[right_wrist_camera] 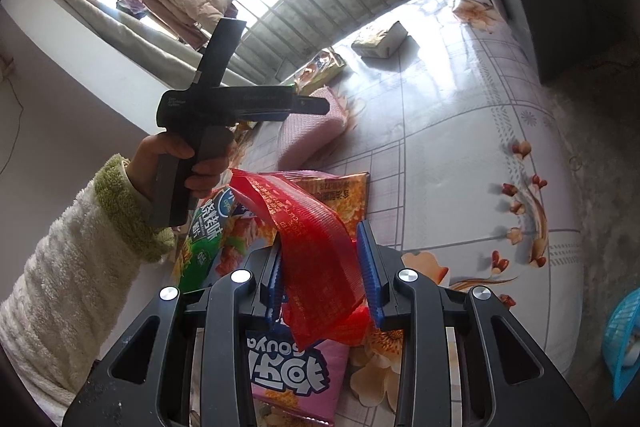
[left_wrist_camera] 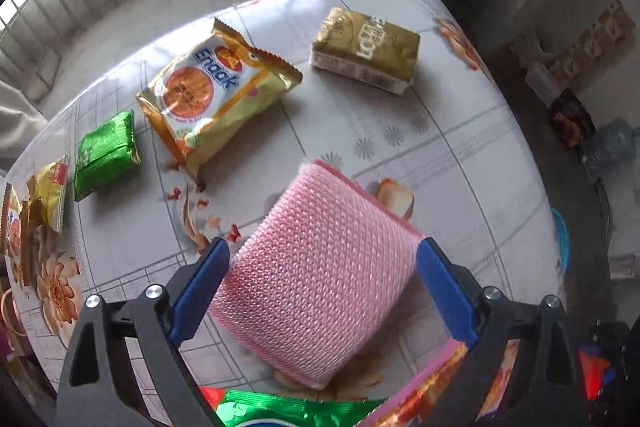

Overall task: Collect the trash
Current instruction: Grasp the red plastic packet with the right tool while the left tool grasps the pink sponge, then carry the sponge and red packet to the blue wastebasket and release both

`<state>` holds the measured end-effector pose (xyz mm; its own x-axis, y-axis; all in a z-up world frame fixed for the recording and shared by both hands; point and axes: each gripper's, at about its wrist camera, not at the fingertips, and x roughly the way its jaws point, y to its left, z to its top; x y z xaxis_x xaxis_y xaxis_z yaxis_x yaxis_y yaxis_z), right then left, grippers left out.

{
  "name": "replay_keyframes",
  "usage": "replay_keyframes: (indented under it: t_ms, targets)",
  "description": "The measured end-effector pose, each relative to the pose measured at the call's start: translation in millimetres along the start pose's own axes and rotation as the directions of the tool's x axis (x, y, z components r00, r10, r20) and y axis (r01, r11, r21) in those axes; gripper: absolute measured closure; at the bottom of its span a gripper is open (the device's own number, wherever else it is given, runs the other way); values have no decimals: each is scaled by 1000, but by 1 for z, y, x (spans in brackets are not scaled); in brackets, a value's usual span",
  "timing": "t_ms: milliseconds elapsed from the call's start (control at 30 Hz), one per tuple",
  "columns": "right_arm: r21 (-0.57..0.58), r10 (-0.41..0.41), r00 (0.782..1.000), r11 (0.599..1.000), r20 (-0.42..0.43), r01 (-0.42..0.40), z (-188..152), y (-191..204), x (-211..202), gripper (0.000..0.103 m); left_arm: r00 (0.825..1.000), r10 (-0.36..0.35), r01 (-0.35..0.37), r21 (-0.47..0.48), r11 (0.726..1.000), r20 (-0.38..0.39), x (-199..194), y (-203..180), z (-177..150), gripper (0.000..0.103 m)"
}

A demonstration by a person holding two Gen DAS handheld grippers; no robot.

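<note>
In the left wrist view my left gripper is open around a pink scrubbing sponge that lies on the flowered tablecloth; its blue pads stand beside the sponge's two sides with a small gap. In the right wrist view my right gripper has a red wrapper between its blue pads; the wrapper touches the left pad and a gap shows at the right pad. The left gripper and the sponge also show there, held by a hand in a fleece sleeve.
On the table lie an Enaak snack bag, a gold packet, a green packet and gold wrappers at the left edge. Pink, green and orange snack bags lie under my right gripper. A blue basket stands off the table's right.
</note>
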<state>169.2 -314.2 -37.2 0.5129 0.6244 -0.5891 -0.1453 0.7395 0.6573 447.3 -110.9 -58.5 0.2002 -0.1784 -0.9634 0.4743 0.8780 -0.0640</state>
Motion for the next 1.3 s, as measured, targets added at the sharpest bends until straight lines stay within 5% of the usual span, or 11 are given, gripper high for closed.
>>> replay_keyframes:
  t_ms: [233, 567, 700, 1067, 1300]
  targets:
    - [4, -1, 1000, 1000, 8, 1, 1, -1, -3, 70, 1000, -14, 14, 66, 998, -2, -11, 3, -14, 11]
    - [15, -3, 1000, 1000, 3, 3, 2, -5, 0, 70, 998, 59, -59, 142, 988, 1, 1, -10, -16, 11]
    - [20, -4, 1000, 1000, 7, 4, 2, -5, -2, 70, 998, 61, -64, 144, 988, 26, 2, -15, -16, 17]
    - [28, -7, 1000, 1000, 31, 7, 4, -1, -10, 70, 990, 26, -36, 69, 997, 138, -25, -3, -13, 20]
    - [24, -34, 997, 999, 73, 32, 7, 10, -23, 72, 963, 12, -3, -35, 999, 268, -76, 12, -26, 20]
